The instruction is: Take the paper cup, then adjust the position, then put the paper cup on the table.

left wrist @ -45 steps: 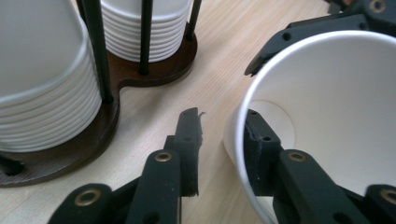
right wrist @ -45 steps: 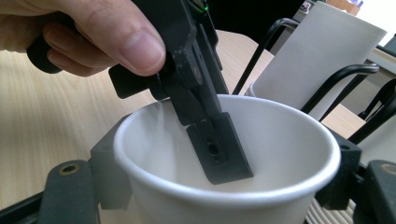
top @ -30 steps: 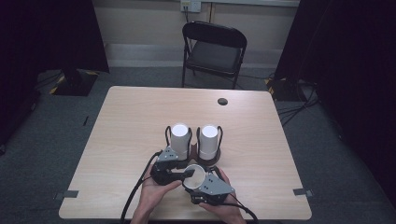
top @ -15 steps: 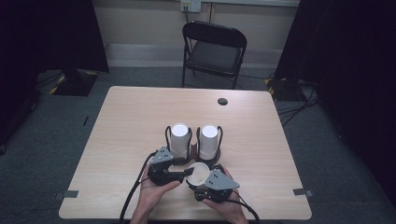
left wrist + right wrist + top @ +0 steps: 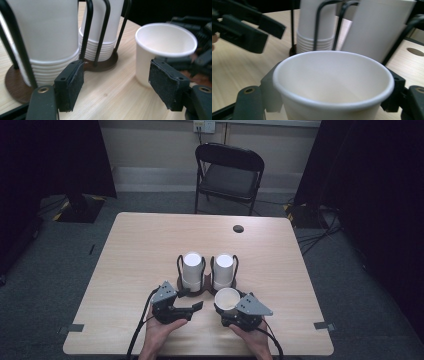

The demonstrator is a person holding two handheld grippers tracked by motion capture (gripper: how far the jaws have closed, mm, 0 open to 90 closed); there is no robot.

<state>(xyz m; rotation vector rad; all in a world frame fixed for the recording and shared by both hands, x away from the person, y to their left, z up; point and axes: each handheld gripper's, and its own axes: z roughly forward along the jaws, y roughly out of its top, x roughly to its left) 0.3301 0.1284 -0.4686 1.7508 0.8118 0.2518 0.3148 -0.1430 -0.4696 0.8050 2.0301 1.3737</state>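
Since the earlier frames the single paper cup (image 5: 228,298) has travelled from between the two hands toward the right, and the left gripper (image 5: 192,307) has drawn back from it, so the cup now rides on the right gripper (image 5: 226,309) alone, near the middle of the table's (image 5: 140,250) near edge. That right gripper grips the cup across its body, a jaw on each side just under the rolled rim, with the mouth facing up; holding it below the rim probably keeps the thin wall from buckling and leaves the opening free. In the left gripper view the cup appears to stand on or just above the wood, and I cannot tell which. The left gripper's jaws stand apart with nothing between them, pointing toward the right hand, its pads (image 5: 72,85) bare; it looks to have let go once the other tool had a firm hold. Just beyond both tools, toward the table's centre, the wire cup holder (image 5: 206,281) stands on its dark base with two stacks of upside-down cups (image 5: 192,269) side by side, the wire loops keeping each stack upright. Farther off, a dark round cable port (image 5: 238,228) lies near the far edge, and a folding chair (image 5: 227,172) stands behind the table.
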